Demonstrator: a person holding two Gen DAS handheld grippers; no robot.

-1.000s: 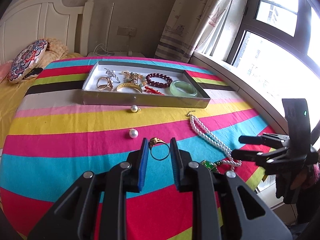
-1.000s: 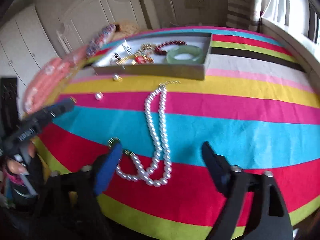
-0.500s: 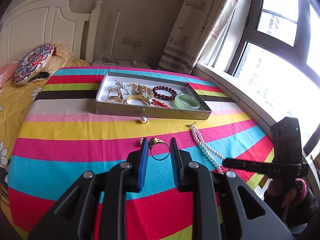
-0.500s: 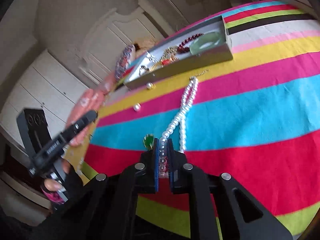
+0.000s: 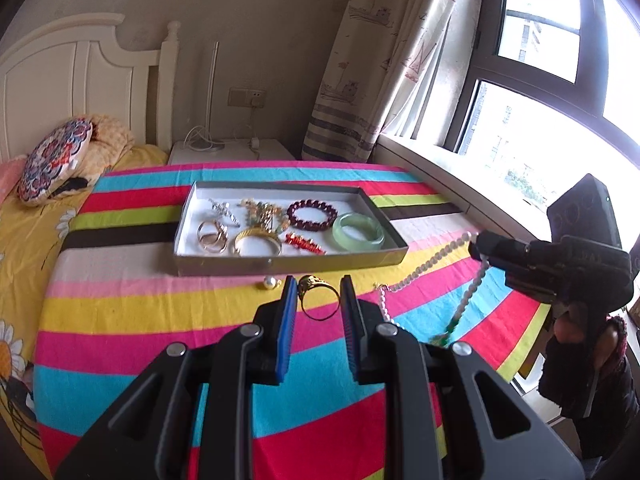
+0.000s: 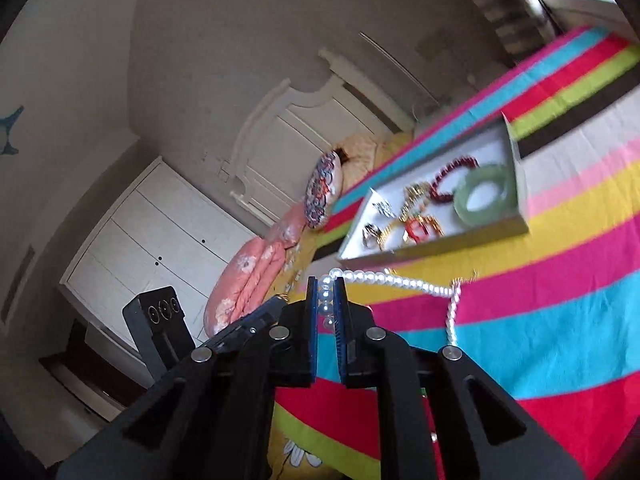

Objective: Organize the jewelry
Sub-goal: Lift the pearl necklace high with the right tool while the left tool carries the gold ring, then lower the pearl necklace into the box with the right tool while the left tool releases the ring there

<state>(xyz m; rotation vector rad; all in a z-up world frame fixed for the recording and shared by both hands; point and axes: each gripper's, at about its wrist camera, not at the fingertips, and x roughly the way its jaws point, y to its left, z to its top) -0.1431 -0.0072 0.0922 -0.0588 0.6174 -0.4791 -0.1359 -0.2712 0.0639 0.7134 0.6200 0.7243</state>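
My left gripper [image 5: 319, 300] is shut on a gold ring [image 5: 318, 296] and holds it above the striped cloth, in front of the grey jewelry tray [image 5: 280, 265]. My right gripper [image 6: 327, 300] is shut on a white pearl necklace [image 6: 400, 280] and has it lifted, its strands hanging down to the cloth. In the left wrist view the right gripper [image 5: 478, 249] is at the right with the necklace [image 5: 432, 261] draped from it. The tray [image 6: 432, 246] holds bracelets, rings and a green bangle [image 5: 358, 231].
A loose pearl earring [image 5: 270, 282] lies on the cloth just in front of the tray. A patterned pillow [image 5: 54, 164] and bedding lie at the far left. A window sill [image 5: 460, 180] runs along the right.
My right gripper has lifted the pearl necklace off the cloth and tilted upward. My left gripper has risen and moved toward the tray with the ring.
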